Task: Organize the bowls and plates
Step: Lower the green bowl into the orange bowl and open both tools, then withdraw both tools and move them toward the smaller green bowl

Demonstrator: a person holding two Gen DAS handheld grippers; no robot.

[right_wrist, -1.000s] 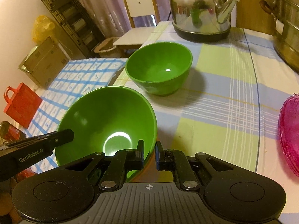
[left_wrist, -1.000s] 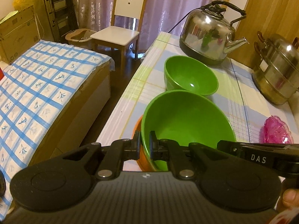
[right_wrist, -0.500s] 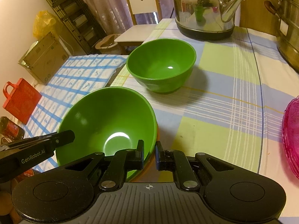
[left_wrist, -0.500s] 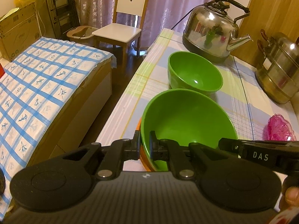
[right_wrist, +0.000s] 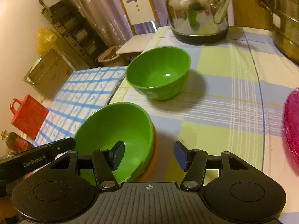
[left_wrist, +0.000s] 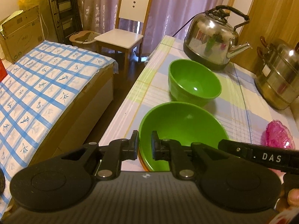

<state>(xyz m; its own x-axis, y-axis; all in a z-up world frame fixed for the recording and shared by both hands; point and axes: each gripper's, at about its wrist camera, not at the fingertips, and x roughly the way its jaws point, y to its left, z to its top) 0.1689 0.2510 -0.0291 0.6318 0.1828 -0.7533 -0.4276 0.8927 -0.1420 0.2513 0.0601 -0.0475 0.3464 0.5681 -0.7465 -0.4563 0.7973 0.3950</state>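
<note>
A near green bowl [left_wrist: 183,128] [right_wrist: 115,130] sits nested in an orange bowl [right_wrist: 152,160] whose rim shows under it [left_wrist: 143,165], at the table's near left edge. A second green bowl [left_wrist: 194,82] [right_wrist: 158,72] stands farther back, empty and upright. My left gripper [left_wrist: 144,145] has its jaws narrowly apart astride the near bowl's rim. My right gripper [right_wrist: 148,155] is open wide, one finger inside the near bowl and one outside it. A pink glass plate [left_wrist: 278,135] [right_wrist: 291,127] lies at the right.
A steel kettle [left_wrist: 213,37] [right_wrist: 198,13] stands at the back of the checked tablecloth [right_wrist: 224,102]. A steel steamer pot [left_wrist: 278,78] stands at the back right. A bed with blue checked cover [left_wrist: 37,85] lies left of the table, a white chair [left_wrist: 125,33] behind it.
My right gripper has opened from shut to wide apart, letting go of the near green bowl's rim. My left gripper's jaws have parted slightly. Both views have pulled back a little.
</note>
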